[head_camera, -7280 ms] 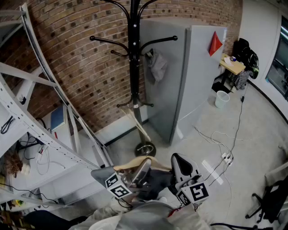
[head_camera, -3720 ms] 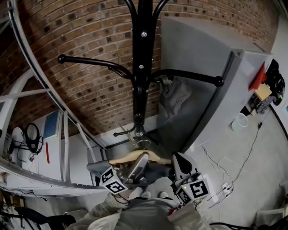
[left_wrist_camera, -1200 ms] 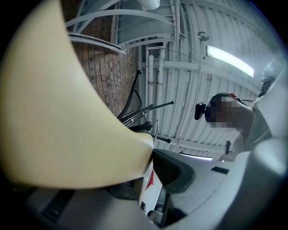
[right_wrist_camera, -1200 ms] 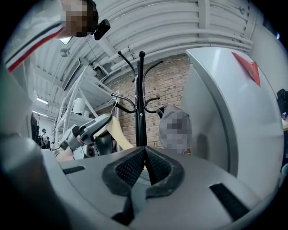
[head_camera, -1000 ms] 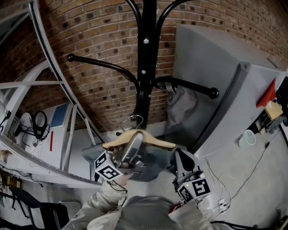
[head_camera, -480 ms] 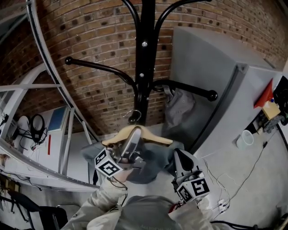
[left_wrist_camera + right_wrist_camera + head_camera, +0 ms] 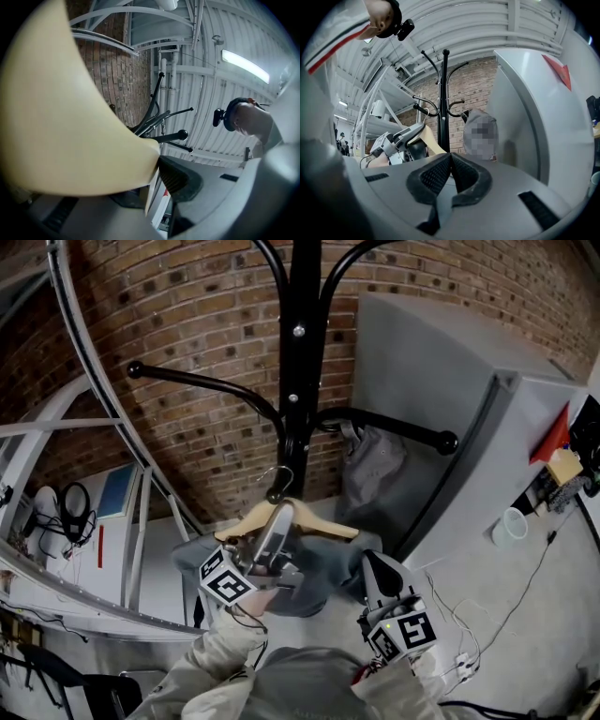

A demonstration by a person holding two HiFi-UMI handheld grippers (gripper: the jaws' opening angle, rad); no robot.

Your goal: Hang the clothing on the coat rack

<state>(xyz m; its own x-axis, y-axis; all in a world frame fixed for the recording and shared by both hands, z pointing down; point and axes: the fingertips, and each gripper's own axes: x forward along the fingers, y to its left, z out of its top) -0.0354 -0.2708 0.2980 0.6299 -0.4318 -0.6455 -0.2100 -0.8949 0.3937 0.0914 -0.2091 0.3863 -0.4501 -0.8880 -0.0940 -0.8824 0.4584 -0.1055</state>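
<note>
Hanger (image 7: 326, 525) and left gripper (image 7: 281, 523) have been rising from low in the frame toward the rack (image 7: 300, 362). The hook (image 7: 275, 482) is now sitting close against the pole at frame centre, below the arms. The left fingers (image 7: 180, 178) are clamping the pale wooden hanger, which is filling the left of the left gripper view. Grey clothing (image 7: 323, 568) is draping from the hanger, just below centre of the head view. The right gripper (image 7: 373, 570), lower right of centre, is holding nothing, with its fingers (image 7: 464, 176) pressing together. Another grey garment (image 7: 375, 465) is hanging from the rack's right arm, beside a grey cabinet (image 7: 441, 399).
</note>
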